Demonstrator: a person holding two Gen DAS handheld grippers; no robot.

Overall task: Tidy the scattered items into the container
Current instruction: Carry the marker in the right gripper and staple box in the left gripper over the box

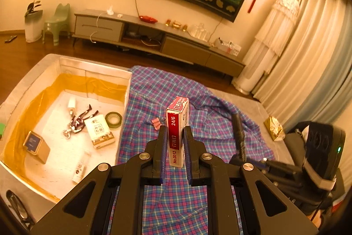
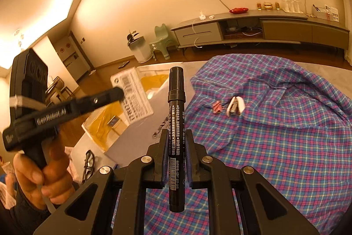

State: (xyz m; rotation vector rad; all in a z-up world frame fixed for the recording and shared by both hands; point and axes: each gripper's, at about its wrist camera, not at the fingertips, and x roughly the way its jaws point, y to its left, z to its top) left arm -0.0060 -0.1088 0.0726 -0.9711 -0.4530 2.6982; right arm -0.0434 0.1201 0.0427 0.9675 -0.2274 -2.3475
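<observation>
Left gripper [image 1: 175, 131] clamps the staple box [image 1: 177, 131], up over the plaid cloth [image 1: 176, 202], just right of the container's rim [image 1: 126, 107]. Right gripper [image 2: 176, 138] pinches the black marker [image 2: 176, 136] upright, container [image 2: 154, 124] to its left, open cloth right.

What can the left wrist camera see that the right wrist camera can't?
Only the left wrist view shows the red staple box in the left gripper, and the bottom of the container with a tape roll and a tin.

Only the right wrist view shows the white stapler and the hand.

Both show the black marker, the plaid cloth and pink clips.
</observation>
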